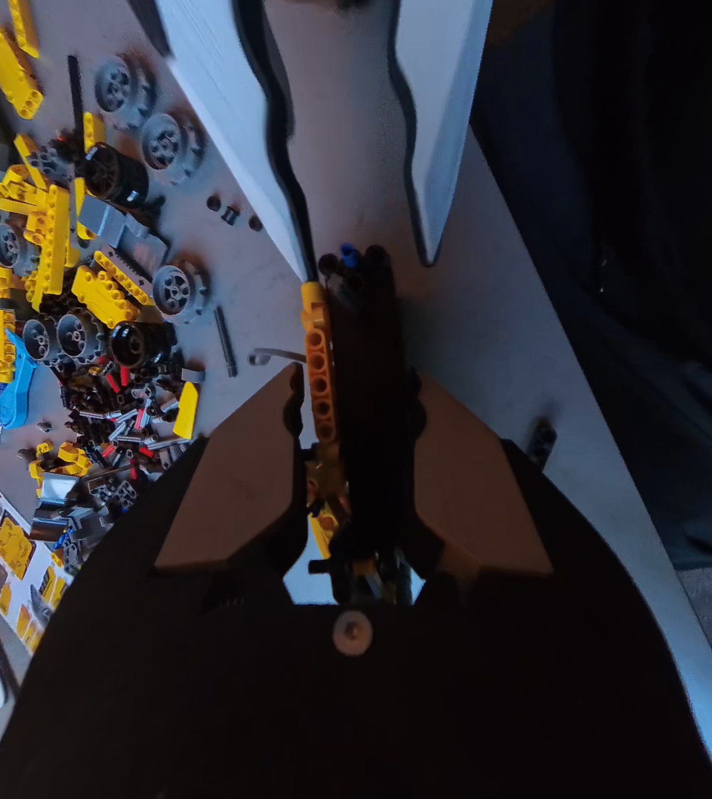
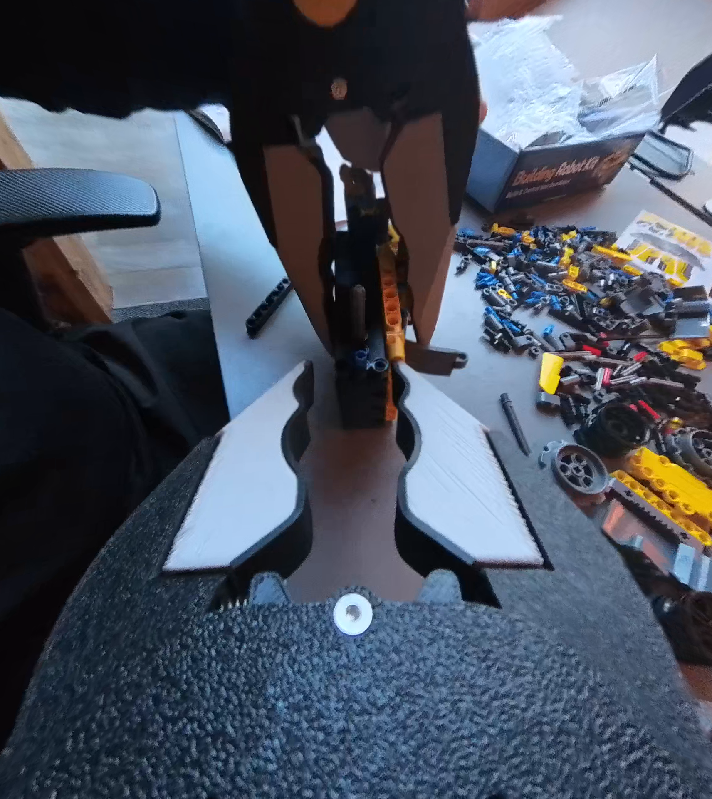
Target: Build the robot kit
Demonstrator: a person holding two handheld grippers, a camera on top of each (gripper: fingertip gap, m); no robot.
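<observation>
Two tongs share one brick assembly [image 1: 345,380] lengthwise: left tongs [image 1: 356,380] clamp it, right tongs [image 2: 352,367] gape around its far end

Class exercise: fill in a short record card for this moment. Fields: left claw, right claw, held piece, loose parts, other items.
left claw: shut on the brick assembly
right claw: open, tips at the assembly's near end
held piece: black and orange brick assembly
loose parts: yellow beams, gray wheels, small pins
other items: box, black beam on the table
</observation>
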